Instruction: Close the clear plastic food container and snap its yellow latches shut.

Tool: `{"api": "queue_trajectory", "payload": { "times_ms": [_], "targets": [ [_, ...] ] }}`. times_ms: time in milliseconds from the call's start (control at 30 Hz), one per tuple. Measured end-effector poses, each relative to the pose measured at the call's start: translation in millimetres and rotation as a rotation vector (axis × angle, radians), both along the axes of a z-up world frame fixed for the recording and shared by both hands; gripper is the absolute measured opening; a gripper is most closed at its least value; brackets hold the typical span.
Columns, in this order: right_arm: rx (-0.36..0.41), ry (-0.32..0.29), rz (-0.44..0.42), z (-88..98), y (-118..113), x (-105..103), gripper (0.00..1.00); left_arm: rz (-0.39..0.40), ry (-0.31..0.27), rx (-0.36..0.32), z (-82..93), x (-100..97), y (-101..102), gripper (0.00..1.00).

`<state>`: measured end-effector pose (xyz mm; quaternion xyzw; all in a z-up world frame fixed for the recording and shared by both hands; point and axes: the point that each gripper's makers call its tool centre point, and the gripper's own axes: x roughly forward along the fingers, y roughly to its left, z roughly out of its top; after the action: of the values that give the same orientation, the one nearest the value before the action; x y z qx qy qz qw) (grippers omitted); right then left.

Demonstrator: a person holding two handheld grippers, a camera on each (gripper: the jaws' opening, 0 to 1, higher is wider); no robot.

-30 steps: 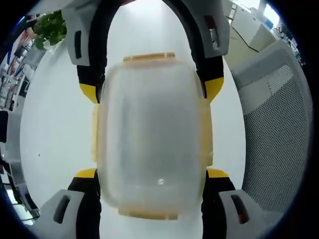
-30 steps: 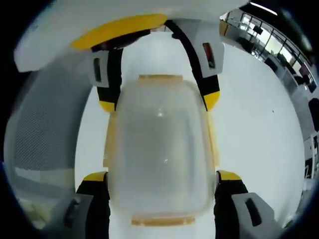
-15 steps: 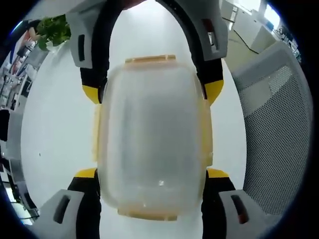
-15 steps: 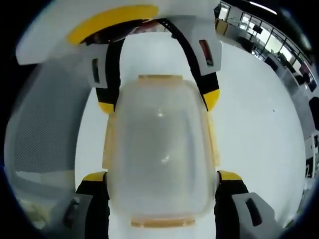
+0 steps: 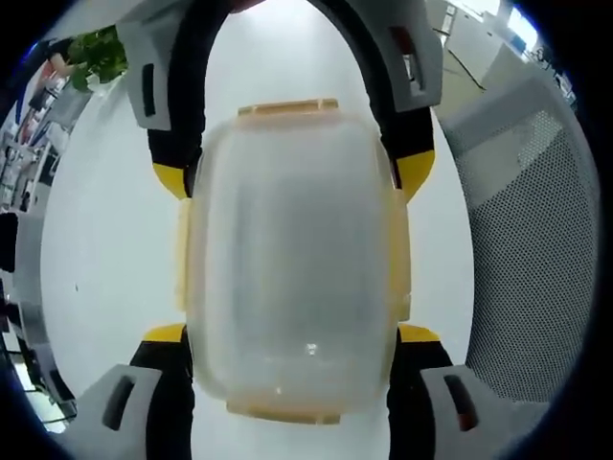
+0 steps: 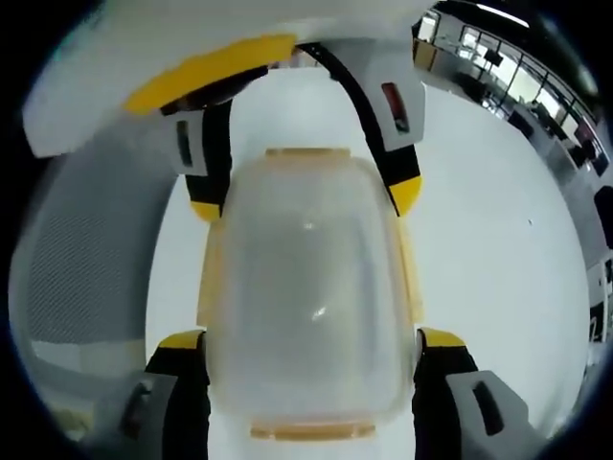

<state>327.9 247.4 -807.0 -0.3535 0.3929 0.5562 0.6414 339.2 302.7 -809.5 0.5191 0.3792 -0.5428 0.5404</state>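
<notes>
Almost nothing has shifted since a second ago: you keep the container (image 5: 292, 264) pinched from opposite ends between your left claw (image 5: 292, 335) and right claw (image 6: 306, 340), each clamped across its sides, likely pressing its yellow latches (image 6: 311, 429) home above the white worktop (image 5: 105, 240).

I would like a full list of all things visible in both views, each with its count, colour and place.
food container: one, clear with a frosted look, centre of both views, between the tongs from both ends
latches: four, yellow, one on each edge of the container
table: one, white, under the container
mesh chair: one, grey, beside the table
plant: one, green, far edge of the left gripper view
left tongs: black with yellow tips, flanking the container's near end
right tongs: the same, at the opposite end
</notes>
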Motion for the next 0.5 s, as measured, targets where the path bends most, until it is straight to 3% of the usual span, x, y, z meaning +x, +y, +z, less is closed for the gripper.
{"api": "queue_trajectory", "payload": {
  "times_ms": [500],
  "targets": [
    [0.006, 0.006, 0.025, -0.1, 26.4, -0.4, 0.89, 0.031, -0.01, -0.004, 0.8, -2.4, 27.1, 0.84]
  ]
}}
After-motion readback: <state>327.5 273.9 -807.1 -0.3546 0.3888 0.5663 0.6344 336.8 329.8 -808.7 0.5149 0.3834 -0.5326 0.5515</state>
